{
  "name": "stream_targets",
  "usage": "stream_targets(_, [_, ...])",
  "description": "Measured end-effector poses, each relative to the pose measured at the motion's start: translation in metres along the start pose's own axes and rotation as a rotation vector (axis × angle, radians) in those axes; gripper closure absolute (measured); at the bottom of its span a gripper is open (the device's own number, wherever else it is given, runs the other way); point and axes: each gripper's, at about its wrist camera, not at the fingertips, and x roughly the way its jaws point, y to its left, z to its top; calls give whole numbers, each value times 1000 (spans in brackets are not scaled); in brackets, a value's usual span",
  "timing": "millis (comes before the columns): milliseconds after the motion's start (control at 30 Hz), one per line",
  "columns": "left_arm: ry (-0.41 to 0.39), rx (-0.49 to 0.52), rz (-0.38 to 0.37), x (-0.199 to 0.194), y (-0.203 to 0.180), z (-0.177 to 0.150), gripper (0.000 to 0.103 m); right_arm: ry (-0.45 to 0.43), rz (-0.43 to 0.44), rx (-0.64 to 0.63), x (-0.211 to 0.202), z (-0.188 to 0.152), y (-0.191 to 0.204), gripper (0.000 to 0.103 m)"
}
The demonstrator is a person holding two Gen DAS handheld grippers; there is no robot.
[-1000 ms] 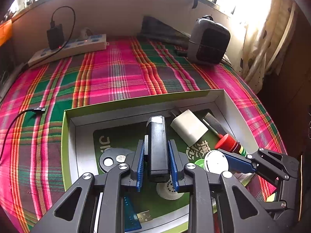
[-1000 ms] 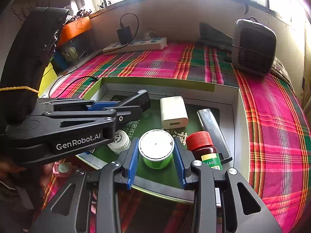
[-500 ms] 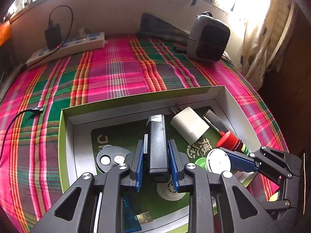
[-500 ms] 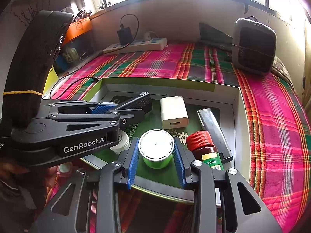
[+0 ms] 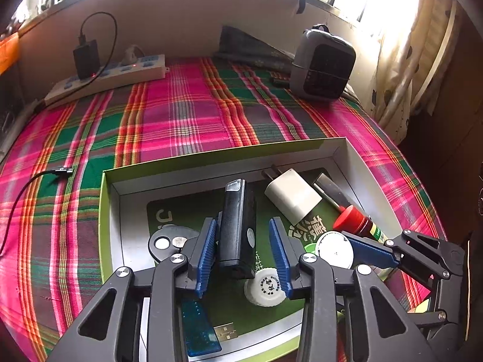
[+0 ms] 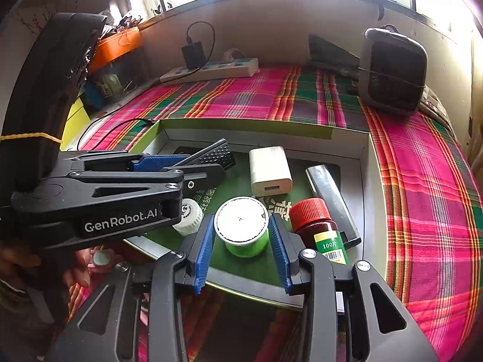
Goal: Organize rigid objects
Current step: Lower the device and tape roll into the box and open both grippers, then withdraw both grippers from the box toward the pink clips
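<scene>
A shallow green-and-white box (image 5: 211,157) lies on the plaid cloth and holds the objects. My left gripper (image 5: 243,252) is open, its blue pads apart on either side of a black rectangular device (image 5: 237,226) that leans against the left pad inside the box. My right gripper (image 6: 241,241) is shut on a green jar with a white lid (image 6: 243,226), also seen in the left wrist view (image 5: 333,253). A white charger (image 5: 292,196), a red-capped brown bottle (image 6: 317,226) and a dark flat bar (image 6: 332,199) lie in the box's right part.
A small white cap (image 5: 265,286), a blue USB stick (image 5: 199,331) and a dark round disc (image 5: 166,241) lie in the box. A power strip (image 5: 108,78) and a grey heater (image 5: 323,63) stand at the back. A loose cable (image 5: 36,181) lies left of the box.
My left gripper has opened and let go of the black device, which now leans in the box. My right gripper has stayed shut on the green jar.
</scene>
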Motion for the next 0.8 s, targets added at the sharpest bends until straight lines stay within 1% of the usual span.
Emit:
stream_targets(200, [-13, 8, -8, -7, -2, -1, 66, -8, -8, 0, -3, -1, 2, 61])
stream_targets(433, [-20, 4, -4, -13, -3, -3, 65, -18, -23, -1, -7, -2, 3, 60])
stream_targets(533, [-27, 3, -5, -18, -3, -6, 65, -24, -26, -2, -9, -2, 4, 57])
stream_targets(800, [-42, -3, 2, -33, 0, -14, 65, -41, -38, 1, -18, -5, 8, 57])
